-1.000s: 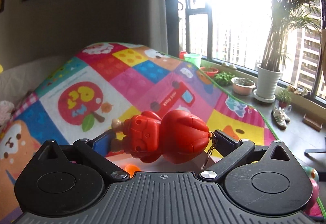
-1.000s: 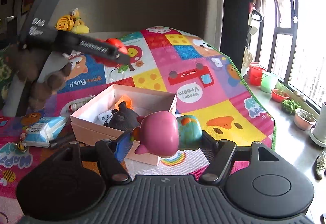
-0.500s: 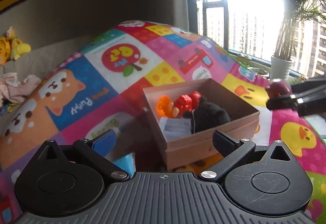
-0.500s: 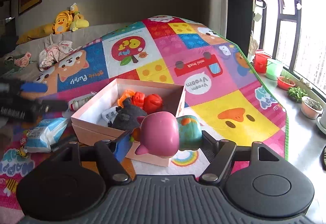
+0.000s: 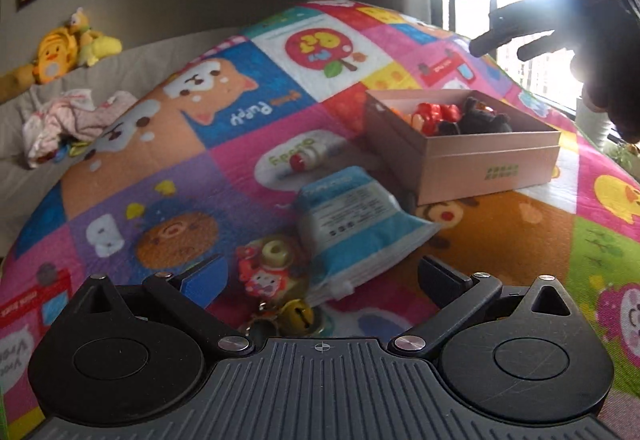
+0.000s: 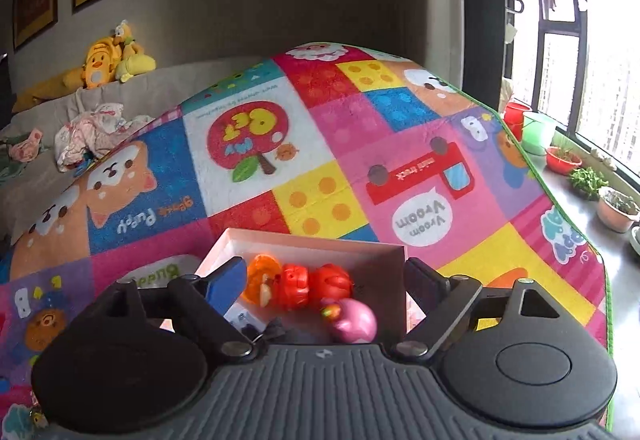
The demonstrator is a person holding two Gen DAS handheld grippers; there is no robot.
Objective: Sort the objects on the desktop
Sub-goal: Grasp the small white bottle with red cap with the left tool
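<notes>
Right gripper (image 6: 324, 280) opening over the box (image 6: 304, 242); pink toy (image 6: 354, 320) drops free beside the red toy (image 6: 316, 286).

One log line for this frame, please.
right hand-held gripper: opening over pink box, pink toy free | left hand-held gripper: open, above keychain

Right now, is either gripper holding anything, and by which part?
Nothing. The left gripper is empty; the right gripper is opening, the pink toy loose in the box.
</notes>
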